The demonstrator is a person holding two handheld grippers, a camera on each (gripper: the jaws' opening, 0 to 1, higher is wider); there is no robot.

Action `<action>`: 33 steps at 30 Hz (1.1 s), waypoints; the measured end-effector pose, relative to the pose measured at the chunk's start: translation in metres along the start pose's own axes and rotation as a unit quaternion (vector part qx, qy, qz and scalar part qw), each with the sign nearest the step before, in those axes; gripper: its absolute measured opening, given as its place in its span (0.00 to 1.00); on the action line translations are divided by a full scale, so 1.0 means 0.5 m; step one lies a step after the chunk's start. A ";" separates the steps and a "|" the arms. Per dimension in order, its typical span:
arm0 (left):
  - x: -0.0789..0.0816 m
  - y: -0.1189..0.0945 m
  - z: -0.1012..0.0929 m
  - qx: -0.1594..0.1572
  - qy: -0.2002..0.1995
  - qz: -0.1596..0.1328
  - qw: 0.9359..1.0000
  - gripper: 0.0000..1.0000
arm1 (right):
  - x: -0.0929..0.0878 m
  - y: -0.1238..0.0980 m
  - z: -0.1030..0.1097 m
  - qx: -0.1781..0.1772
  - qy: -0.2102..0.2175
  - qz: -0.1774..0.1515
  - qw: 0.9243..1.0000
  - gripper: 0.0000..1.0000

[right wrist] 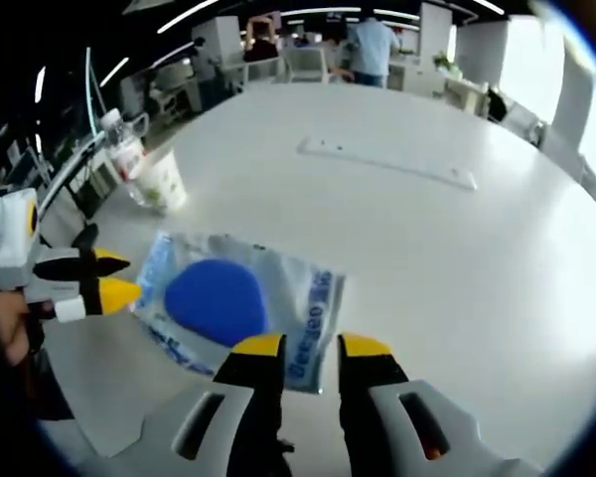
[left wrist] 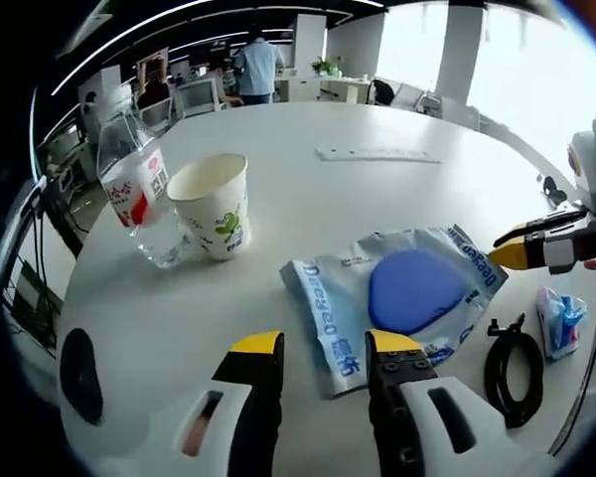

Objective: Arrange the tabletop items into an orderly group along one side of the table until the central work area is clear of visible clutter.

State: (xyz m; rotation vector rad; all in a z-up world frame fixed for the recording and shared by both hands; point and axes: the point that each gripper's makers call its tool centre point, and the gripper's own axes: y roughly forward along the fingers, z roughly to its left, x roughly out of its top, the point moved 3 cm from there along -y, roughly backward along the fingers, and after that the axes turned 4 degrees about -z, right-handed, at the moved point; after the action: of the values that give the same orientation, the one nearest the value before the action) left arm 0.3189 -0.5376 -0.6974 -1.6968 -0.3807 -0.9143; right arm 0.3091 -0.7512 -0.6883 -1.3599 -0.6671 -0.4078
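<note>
A silver-blue foil bag (left wrist: 417, 288) with a round blue patch lies flat on the white table (left wrist: 397, 209). My left gripper (left wrist: 325, 344) stands open just short of the bag's near edge, holding nothing. My right gripper (right wrist: 311, 346) is open too, and a corner of the bag (right wrist: 228, 298) lies at the gap between its tips. Each gripper also shows in the other's view, the right one (left wrist: 509, 250) at the bag's far side and the left one (right wrist: 114, 279) at its left. A paper cup (left wrist: 214, 204) and a tilted water bottle (left wrist: 134, 189) stand together farther left.
A black cable loop (left wrist: 512, 363) and a small blue-white packet (left wrist: 559, 320) lie right of the bag. A black object (left wrist: 79, 373) sits near the left table edge. A flat white strip (right wrist: 387, 161) lies mid-table. People (left wrist: 256, 68) and desks are far behind.
</note>
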 end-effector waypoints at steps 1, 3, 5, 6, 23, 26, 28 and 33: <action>-0.001 0.002 0.000 0.000 0.002 0.002 1.000 0.31 | -0.001 0.002 -0.002 -0.001 0.002 0.001 1.000 0.18; -0.002 0.007 0.002 -0.002 -0.003 0.003 1.000 0.31 | -0.002 0.004 -0.005 -0.001 0.006 0.003 1.000 0.18; -0.002 0.011 0.001 -0.003 -0.001 0.004 1.000 0.31 | -0.001 0.007 -0.013 -0.004 0.023 0.001 1.000 0.18; -0.002 0.012 0.002 -0.003 0.000 0.004 1.000 0.31 | 0.000 0.011 -0.016 -0.004 0.027 0.001 1.000 0.18; -0.001 0.042 0.014 -0.012 -0.011 0.005 1.000 0.27 | -0.008 0.044 -0.016 -0.001 0.050 0.018 0.999 0.17; -0.005 0.045 0.015 -0.010 -0.006 0.009 1.000 0.27 | -0.012 0.048 -0.018 0.000 0.053 0.022 0.998 0.17; -0.007 0.049 0.014 -0.011 -0.010 0.010 1.000 0.27 | -0.013 0.046 -0.018 -0.001 0.053 0.022 0.998 0.16; -0.003 0.051 0.013 -0.013 -0.012 0.006 1.000 0.26 | -0.015 0.051 -0.020 0.000 0.055 0.024 0.998 0.16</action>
State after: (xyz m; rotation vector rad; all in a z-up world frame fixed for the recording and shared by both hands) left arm 0.3376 -0.5397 -0.7162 -1.7339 -0.3754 -0.8943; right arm 0.3216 -0.7572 -0.7130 -1.3413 -0.5432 -0.4411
